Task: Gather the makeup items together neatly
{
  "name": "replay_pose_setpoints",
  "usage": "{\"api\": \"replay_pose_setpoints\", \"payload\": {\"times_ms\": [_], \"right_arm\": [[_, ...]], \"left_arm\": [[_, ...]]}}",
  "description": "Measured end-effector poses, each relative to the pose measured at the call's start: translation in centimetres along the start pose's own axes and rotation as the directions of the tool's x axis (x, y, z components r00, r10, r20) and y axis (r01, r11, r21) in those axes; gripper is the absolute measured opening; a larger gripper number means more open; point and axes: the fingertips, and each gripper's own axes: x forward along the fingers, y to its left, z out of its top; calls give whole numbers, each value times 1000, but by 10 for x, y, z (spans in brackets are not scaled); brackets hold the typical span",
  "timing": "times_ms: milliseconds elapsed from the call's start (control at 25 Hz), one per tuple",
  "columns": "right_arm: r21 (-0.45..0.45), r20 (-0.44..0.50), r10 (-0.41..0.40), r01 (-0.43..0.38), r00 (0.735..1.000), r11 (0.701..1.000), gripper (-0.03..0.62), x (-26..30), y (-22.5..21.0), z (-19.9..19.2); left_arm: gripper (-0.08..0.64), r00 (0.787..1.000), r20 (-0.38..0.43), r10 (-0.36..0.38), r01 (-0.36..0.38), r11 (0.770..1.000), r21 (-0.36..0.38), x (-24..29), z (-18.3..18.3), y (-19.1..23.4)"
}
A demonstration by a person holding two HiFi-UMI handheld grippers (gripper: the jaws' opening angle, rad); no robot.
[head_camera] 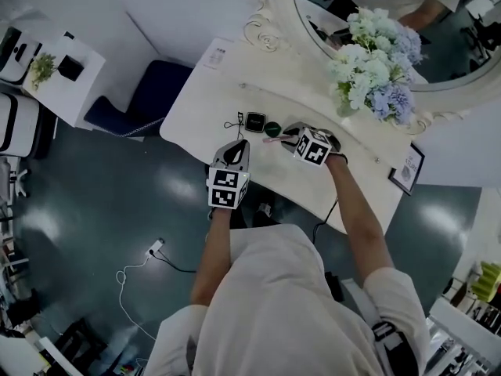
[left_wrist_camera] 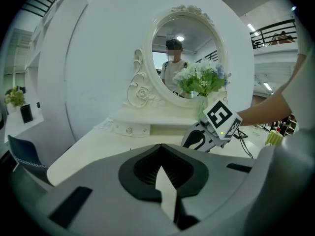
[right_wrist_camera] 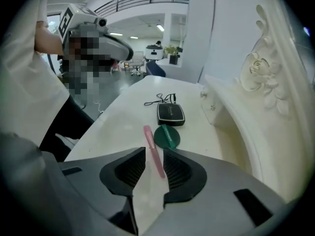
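Half-open right gripper (right_wrist_camera: 153,154) straddles pink stick (right_wrist_camera: 149,135).

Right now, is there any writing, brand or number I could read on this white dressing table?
Nothing is readable.
Black rectangular case: pale lettering, too blurred.
Green round compact: label strip, too blurred.
White paper card: print too small.
Black-framed sign: print too small.

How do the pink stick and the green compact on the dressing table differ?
The pink stick is long and slim; the green compact is a flat round disc. The pink stick's near end lies between the open jaws of the right gripper; the green compact sits beyond them, beside a black case. Both lie flat on the white tabletop.
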Motion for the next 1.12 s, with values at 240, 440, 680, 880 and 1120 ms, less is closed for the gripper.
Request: {"api": "replay_pose_setpoints", "payload": {"times_ms": [240,440,680,880,1120], "right_arm": [[-99,-82,77,-85,994,991,138,15,0,-8],[-92,-123,111,-122,986,988,77,19,4,-16],[-64,-114,66,-74,991,995,75,4,19,-11],[30,-71,-15,18,997,999,75,-16,20,-10],[197,-45,-108,115,993,974,75,-33,19,-15]], "left_arm": [[14,1000,-11,28,-28,1000,5,-13,-4,10],[14,999,-19,32,-31,999,20,-13,-5,10],[14,1000,-11,16,-16,1000,24,-7,1,3],[14,1000,15,-2,2,1000,14,2,12,-9],[14,998,29,-61,61,998,18,21,22,-33]]}}
